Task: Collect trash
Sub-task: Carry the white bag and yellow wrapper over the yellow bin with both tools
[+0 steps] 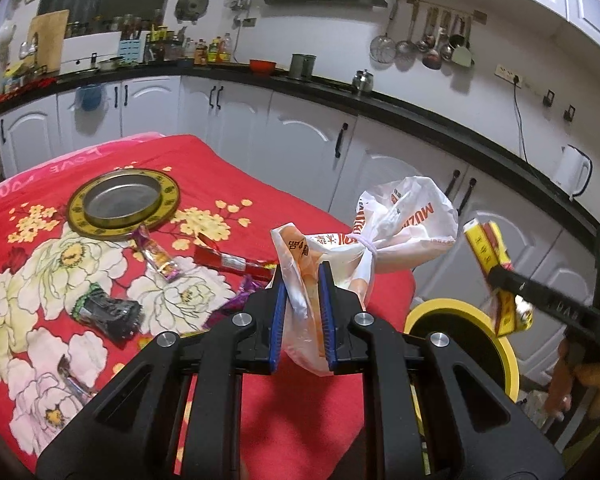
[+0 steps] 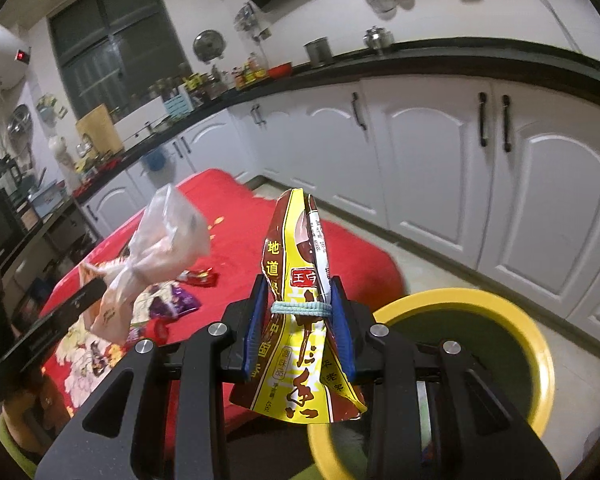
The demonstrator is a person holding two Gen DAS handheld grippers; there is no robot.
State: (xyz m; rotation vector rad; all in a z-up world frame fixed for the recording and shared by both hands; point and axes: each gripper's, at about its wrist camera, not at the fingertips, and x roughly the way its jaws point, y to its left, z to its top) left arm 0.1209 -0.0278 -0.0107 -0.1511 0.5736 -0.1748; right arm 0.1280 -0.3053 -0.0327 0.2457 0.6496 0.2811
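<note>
Left tool [image 1: 303, 312]: its blue pads are being pressed together on a white crumpled plastic bag with orange lettering [image 1: 384, 236], which is being carried in the air off the tabletop's corner.
Right tool [image 2: 299, 320]: a yellow-and-brown foil seasoning packet with a pale band around its middle [image 2: 296, 280] is being pinched between its pads, right at the band.
Handling: both pieces are being judged light, soft and slippery; the bag is best being gripped below its tied neck, the packet at its banded waist.
Container: a round yellow-rimmed bin with a dark inside [image 2: 460, 356] is standing on the floor just beside the tabletop, below the right tool; its contents are not being shown clearly.
Tabletop: a red flowered cloth [image 1: 36, 216] is covering it; several small snack wrappers [image 1: 158, 256] are lying there uncollected, near an empty gold-rimmed metal dish [image 1: 124, 202].
</note>
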